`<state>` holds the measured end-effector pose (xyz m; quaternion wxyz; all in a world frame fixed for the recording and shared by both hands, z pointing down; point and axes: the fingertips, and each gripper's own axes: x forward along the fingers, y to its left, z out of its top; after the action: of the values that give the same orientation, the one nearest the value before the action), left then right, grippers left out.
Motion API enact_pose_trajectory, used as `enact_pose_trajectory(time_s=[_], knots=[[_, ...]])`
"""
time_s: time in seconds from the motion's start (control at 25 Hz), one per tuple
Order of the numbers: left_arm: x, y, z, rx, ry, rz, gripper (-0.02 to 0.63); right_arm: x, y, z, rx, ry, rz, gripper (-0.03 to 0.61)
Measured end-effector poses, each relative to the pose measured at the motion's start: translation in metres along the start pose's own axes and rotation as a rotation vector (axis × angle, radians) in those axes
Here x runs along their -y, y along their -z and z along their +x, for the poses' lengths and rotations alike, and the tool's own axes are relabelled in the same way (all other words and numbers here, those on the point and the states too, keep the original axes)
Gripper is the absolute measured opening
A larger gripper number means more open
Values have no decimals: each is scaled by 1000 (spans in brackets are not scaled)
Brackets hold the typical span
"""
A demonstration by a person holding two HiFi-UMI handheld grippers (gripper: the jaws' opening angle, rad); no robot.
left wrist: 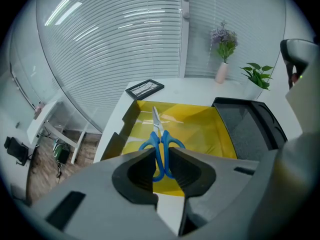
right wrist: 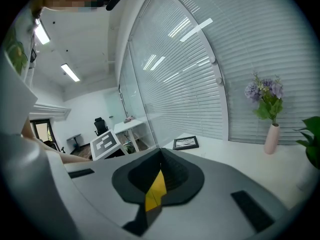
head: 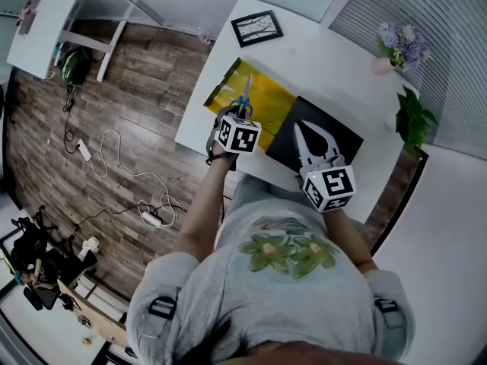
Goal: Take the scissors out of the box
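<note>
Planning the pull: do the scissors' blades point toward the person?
No, the scissors have blue handles nearest the left gripper, with blades pointing away toward the picture frame.

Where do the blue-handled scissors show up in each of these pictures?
Head view: blue-handled scissors over the yellow box, upper centre.
Left gripper view: centre, between the jaws.
Right gripper view: not visible.
Shared landmark: black picture frame on the white table.
</note>
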<state>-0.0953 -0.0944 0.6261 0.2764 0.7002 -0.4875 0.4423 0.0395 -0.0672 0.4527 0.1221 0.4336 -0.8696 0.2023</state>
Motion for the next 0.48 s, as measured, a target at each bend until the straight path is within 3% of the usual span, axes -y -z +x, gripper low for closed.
enact_pose_trajectory(time_s=[0.48], knots=[[3, -12, -25, 60, -4, 30, 89, -4, -1, -6, 5, 0, -9, 8]])
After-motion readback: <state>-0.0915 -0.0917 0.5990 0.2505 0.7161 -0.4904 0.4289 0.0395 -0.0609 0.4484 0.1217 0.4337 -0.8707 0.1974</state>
